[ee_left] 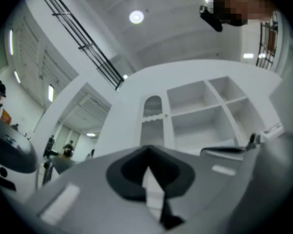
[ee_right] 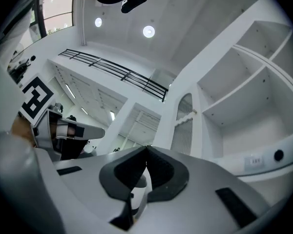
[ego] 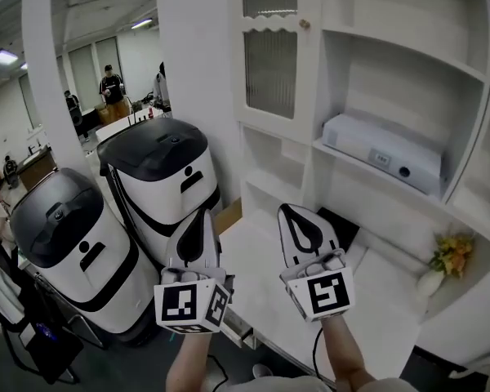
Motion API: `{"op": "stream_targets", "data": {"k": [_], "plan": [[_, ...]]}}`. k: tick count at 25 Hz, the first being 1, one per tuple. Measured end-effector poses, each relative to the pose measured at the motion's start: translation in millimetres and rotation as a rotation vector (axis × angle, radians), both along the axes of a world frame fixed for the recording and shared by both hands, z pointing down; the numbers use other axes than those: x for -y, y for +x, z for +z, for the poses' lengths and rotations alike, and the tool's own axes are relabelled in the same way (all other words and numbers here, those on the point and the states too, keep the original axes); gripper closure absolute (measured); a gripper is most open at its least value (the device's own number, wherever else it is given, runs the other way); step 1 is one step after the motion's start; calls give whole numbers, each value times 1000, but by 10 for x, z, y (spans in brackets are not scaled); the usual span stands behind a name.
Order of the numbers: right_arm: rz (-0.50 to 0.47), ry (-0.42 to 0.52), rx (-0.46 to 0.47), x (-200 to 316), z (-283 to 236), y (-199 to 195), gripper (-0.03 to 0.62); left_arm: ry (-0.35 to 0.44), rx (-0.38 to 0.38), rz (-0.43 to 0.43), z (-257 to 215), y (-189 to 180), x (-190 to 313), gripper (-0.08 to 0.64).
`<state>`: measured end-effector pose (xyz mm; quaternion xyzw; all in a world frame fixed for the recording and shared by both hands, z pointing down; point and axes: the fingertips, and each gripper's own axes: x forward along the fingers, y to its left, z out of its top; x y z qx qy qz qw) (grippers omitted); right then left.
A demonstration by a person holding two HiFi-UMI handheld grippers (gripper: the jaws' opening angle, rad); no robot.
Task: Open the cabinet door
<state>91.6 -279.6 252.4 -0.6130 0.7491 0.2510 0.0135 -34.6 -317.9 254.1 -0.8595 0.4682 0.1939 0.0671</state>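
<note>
Nearest the lens, at the lower centre of the head view, the left hand-held gripper (ego: 202, 223) and the right hand-held gripper (ego: 298, 223) are seen side by side, each backed by its marker cube. Both are clenched on nothing: in each gripper view the dark pads are seen meeting at the tips with no object between them.

The cabinet door (ego: 269, 47) is found in the upper centre of the frame, set into the white shelf unit (ego: 408, 64) and apparently fully closed. It is a tall, narrow white frame with two ribbed glass panes. A small round knob (ego: 305, 24) is fixed near its right edge, high up.

The door is judged to be light and stiff and, with the knob on the right, to swing on hinges at its left. The panes are taken to be fragile, so the frame and glass are best left untouched. The knob is the place to take hold. It is small and probably smooth, so a centred pinch would be needed to avoid slipping.

Both grippers are held low over the white counter (ego: 261, 276) and tilted upward toward the shelves. They are well below the knob, with the right one nearer it. A white boxy device (ego: 384, 149) is seen on a shelf at the right.
</note>
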Motion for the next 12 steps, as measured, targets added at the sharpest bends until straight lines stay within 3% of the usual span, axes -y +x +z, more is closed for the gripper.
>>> {"op": "stream_targets", "data": {"k": [2, 6, 12], "plan": [[31, 65, -32, 101, -297, 111, 592, 53, -9, 3, -287, 101, 119, 555], [93, 157, -84, 250, -808, 323, 591, 158, 56, -25, -744, 336, 348, 555], [160, 243, -147, 487, -1423, 604, 591, 216, 122, 11, -1219, 883, 716, 555]]}}
